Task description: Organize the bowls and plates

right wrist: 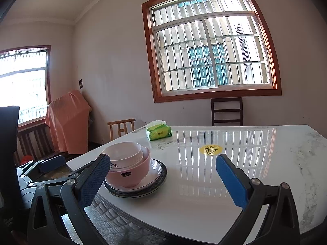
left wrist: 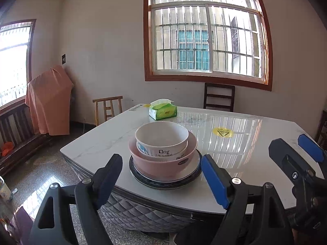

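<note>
Left wrist view: the left gripper (left wrist: 161,175) hangs with its fingers spread wide and nothing between them, aimed at the stack near the desk (left wrist: 255,173) corner. There a white bowl (left wrist: 161,136) sits nested in a pink bowl (left wrist: 163,163), on a white plate (left wrist: 194,163), on a dark-rimmed plate (left wrist: 163,183). The right gripper (left wrist: 302,149) shows just right of the stack, apart from it.

Right wrist view: the right gripper (right wrist: 163,175) is also wide and empty, over bare desk right of the stack. The tissue pack (right wrist: 159,132) lies well behind the stack.

The risk, I'd say: the stack stands close to the desk edge, so a finger clipping a bowl rim could push it off.
</note>
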Available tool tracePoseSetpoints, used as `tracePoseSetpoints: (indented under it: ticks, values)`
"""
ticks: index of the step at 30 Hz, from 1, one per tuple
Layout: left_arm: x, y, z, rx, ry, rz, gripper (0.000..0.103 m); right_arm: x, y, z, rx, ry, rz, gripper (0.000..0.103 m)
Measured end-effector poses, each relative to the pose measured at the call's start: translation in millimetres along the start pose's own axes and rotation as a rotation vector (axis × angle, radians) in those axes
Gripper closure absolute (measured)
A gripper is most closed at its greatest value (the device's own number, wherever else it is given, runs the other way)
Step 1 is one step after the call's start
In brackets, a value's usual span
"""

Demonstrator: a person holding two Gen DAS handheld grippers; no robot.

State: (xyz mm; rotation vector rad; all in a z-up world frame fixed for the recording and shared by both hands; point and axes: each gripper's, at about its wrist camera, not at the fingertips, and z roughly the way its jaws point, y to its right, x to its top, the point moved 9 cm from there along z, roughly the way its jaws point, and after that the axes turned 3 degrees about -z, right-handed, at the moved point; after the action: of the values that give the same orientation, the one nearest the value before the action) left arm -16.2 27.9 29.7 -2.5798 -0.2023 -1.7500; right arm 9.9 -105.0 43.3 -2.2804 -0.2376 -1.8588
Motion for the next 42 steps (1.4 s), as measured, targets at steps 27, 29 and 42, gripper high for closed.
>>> tracePoseSetpoints:
  ticks: [27,29,42]
  values:
    - [-32,-21,26,0.029,-0.134,-0.033,0.019,-21,110,1,-0.211,-0.113,0.086,0.000]
    - [-33,-22,28,0.038,-0.131,-0.035,0.019,-21,126,-5,-0.244,-0.106,0.114,0.000]
    - [-40,-32,31,0.067,-0.132,-0.043,0.019,-34,32,21,-0.061,-0.149,-0.007,0.000]
